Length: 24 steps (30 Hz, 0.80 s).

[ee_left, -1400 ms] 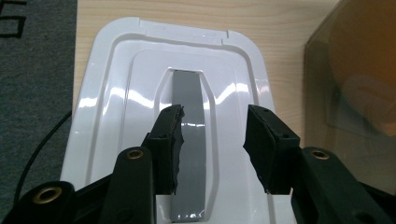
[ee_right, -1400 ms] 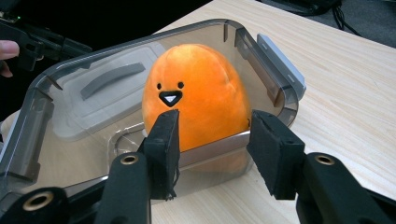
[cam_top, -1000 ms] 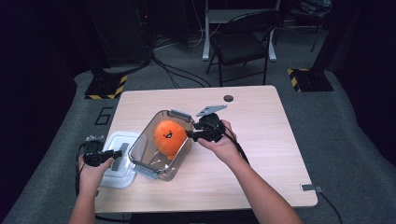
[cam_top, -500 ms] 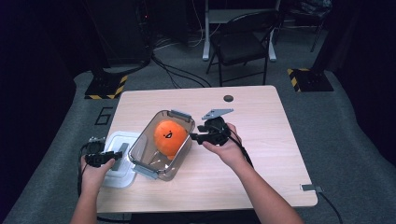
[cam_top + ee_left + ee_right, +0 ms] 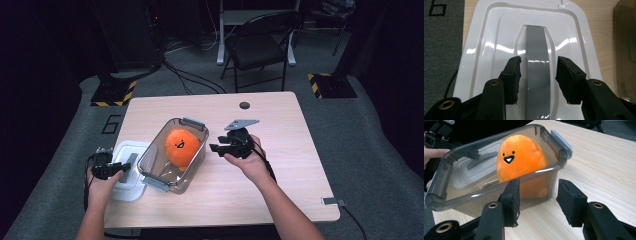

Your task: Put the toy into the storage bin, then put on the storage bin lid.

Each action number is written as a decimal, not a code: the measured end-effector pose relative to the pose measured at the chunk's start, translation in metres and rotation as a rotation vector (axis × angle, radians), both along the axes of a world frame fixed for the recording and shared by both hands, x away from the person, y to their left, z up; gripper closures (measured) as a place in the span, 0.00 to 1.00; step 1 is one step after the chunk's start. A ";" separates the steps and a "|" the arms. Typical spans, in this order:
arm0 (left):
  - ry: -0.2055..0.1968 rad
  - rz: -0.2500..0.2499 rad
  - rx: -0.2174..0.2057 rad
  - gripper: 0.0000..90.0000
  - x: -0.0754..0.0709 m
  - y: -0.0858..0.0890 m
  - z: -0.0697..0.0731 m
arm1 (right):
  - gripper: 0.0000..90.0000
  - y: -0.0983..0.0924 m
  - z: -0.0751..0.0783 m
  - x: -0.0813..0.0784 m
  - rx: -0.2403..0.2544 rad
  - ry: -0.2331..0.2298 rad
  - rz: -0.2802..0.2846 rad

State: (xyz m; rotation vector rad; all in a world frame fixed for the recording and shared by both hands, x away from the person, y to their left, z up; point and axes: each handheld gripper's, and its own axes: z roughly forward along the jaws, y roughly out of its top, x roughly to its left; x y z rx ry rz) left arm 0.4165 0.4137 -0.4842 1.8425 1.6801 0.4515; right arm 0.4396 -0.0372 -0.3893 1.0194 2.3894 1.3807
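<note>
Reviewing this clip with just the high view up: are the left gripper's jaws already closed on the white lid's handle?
Observer: No. The left gripper straddles the grey handle of the lid, with gaps on both sides.
Operator: Is the right gripper holding anything?
Observer: No. The right gripper is open, with nothing between its jaws, beside the container.
Operator: Which way does the toy face?
Observer: The orange plush faces the right gripper.

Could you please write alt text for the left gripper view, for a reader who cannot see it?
The left gripper hovers with open black jaws on either side of the grey handle of a glossy white lid lying on the wooden table. A smoky clear container edges in at right.
</note>
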 end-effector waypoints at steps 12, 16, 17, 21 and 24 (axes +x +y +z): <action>-0.006 -0.007 0.008 0.58 0.001 -0.001 0.000 | 0.58 -0.020 -0.008 0.000 0.018 0.031 -0.042; -0.010 -0.001 0.004 0.58 0.001 0.000 0.000 | 0.58 -0.021 -0.007 0.000 0.028 0.025 -0.044; -0.009 0.001 0.003 0.58 0.001 0.001 0.000 | 0.58 -0.021 -0.007 -0.001 0.028 0.028 -0.046; -0.013 0.000 0.001 0.58 0.001 0.000 0.000 | 0.58 -0.021 -0.007 -0.001 0.029 0.030 -0.044; -0.010 -0.005 0.006 0.58 0.002 0.000 0.000 | 0.58 -0.021 -0.007 -0.001 0.029 0.026 -0.044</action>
